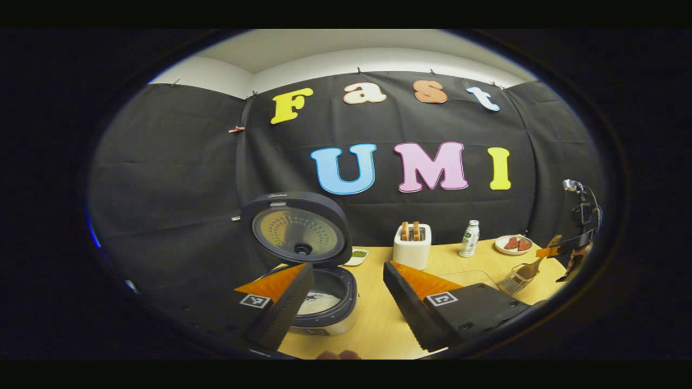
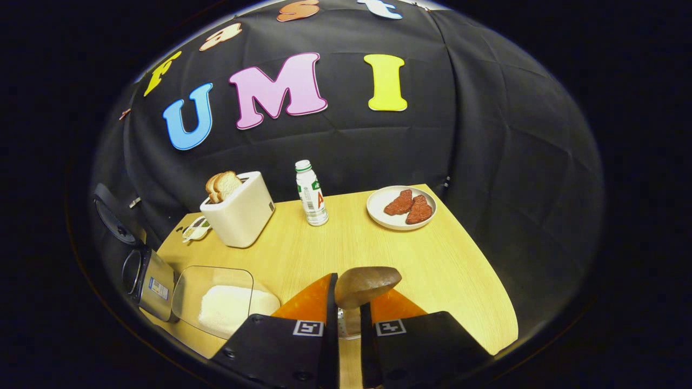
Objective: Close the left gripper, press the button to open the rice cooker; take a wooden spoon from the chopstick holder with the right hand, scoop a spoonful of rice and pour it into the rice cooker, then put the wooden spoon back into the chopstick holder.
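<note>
1. On the light wooden table (image 2: 443, 270) the rice cooker (image 1: 324, 302) sits with its lid (image 1: 294, 229) already popped up, and a bit of white rice shows in the pot.
2. Left gripper (image 1: 348, 292) hangs just in front of the cooker, fingers spread wide, nothing in them.
3. Right gripper (image 2: 348, 310) has its fingers pinched narrow on the wooden spoon (image 2: 366, 285), bowl end up. From the left gripper view the spoon is right over the wire chopstick holder (image 1: 516, 278).
4. Rice tub (image 2: 227, 302) sits just beside the cooker.
5. My worry: the spoon could twist in that thin grip, or its lower end could catch the wire holder and tip it.
</note>
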`<control>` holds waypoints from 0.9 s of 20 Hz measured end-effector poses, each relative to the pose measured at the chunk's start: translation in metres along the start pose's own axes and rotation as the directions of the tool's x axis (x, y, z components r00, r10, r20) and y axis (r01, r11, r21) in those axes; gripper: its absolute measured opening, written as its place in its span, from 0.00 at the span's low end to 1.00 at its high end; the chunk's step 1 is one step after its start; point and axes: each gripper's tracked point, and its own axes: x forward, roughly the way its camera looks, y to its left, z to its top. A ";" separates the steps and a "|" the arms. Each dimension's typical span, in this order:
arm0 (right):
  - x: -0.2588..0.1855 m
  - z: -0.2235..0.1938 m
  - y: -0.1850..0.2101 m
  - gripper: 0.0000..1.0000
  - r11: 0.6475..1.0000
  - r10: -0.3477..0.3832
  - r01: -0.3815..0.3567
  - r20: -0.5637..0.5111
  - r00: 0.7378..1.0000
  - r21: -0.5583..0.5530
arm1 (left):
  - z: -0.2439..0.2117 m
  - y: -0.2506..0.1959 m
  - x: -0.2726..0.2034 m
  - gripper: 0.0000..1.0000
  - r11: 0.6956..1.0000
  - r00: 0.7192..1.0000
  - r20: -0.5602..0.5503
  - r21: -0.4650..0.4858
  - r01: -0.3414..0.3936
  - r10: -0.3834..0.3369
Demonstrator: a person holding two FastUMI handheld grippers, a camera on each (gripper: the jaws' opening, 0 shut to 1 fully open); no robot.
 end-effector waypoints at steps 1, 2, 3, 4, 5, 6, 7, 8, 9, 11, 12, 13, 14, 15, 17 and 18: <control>-0.001 -0.001 -0.001 0.22 1.000 -0.004 0.004 -0.002 1.000 -0.003 | -0.001 0.000 -0.002 0.89 1.000 1.000 -0.001 0.000 -0.001 0.001; -0.004 -0.003 -0.004 0.24 1.000 -0.006 0.006 -0.004 1.000 -0.006 | -0.001 -0.001 -0.003 0.89 1.000 1.000 -0.001 0.000 0.000 0.000; -0.007 0.000 -0.004 0.33 1.000 -0.002 0.002 0.005 1.000 -0.006 | -0.001 -0.002 -0.005 0.89 1.000 1.000 0.004 0.000 0.001 -0.001; -0.009 0.005 -0.006 0.37 1.000 -0.008 0.008 0.019 1.000 -0.010 | 0.001 -0.003 -0.005 0.89 1.000 1.000 0.006 0.000 0.003 -0.003; -0.010 0.007 -0.008 0.37 1.000 -0.015 0.016 0.028 0.999 -0.016 | 0.002 -0.004 -0.006 0.92 1.000 1.000 0.008 0.001 0.005 -0.005; -0.012 0.009 -0.011 0.37 0.999 -0.026 0.027 0.033 0.999 -0.019 | 0.002 -0.005 -0.006 0.89 1.000 1.000 0.009 0.001 0.005 -0.005; -0.014 0.012 -0.014 0.42 0.999 -0.035 0.036 0.039 0.999 -0.016 | 0.003 -0.006 -0.007 0.89 1.000 1.000 0.011 0.000 0.008 -0.008; -0.016 0.013 -0.018 0.45 0.999 -0.047 0.047 0.040 0.998 -0.011 | 0.003 -0.007 -0.007 0.89 1.000 1.000 0.012 0.001 0.010 -0.010; -0.018 0.014 -0.022 0.47 0.999 -0.053 0.053 0.041 0.998 -0.004 | 0.003 -0.007 -0.008 0.89 1.000 1.000 0.012 0.001 0.009 -0.009; -0.022 0.016 -0.030 0.48 0.998 -0.069 0.068 0.042 0.997 0.015 | 0.003 -0.006 -0.008 0.89 1.000 1.000 0.011 -0.006 0.008 -0.008; -0.026 0.018 -0.034 0.48 0.997 -0.077 0.076 0.045 0.996 0.026 | 0.004 -0.005 -0.008 0.89 1.000 1.000 0.013 -0.005 0.006 -0.006; -0.028 0.019 -0.038 0.51 0.996 -0.086 0.084 0.050 0.995 0.033 | 0.005 -0.004 -0.008 0.89 1.000 1.000 0.014 -0.003 0.004 -0.004; -0.030 0.021 -0.042 0.46 0.995 -0.095 0.093 0.053 0.994 0.037 | 0.006 -0.004 -0.009 0.89 1.000 1.000 0.018 -0.002 0.003 -0.003; -0.035 0.024 -0.047 0.52 0.994 -0.105 0.102 0.060 0.993 0.041 | 0.008 -0.003 -0.008 0.89 1.000 1.000 0.023 0.001 0.002 -0.002; -0.043 0.035 -0.055 0.52 0.992 -0.123 0.119 0.087 0.989 0.049 | 0.009 -0.002 -0.007 0.89 1.000 1.000 0.028 0.004 0.002 -0.002; -0.045 0.039 -0.057 0.52 0.991 -0.127 0.122 0.096 0.987 0.055 | 0.010 -0.002 -0.007 0.89 1.000 1.000 0.028 0.002 0.004 -0.004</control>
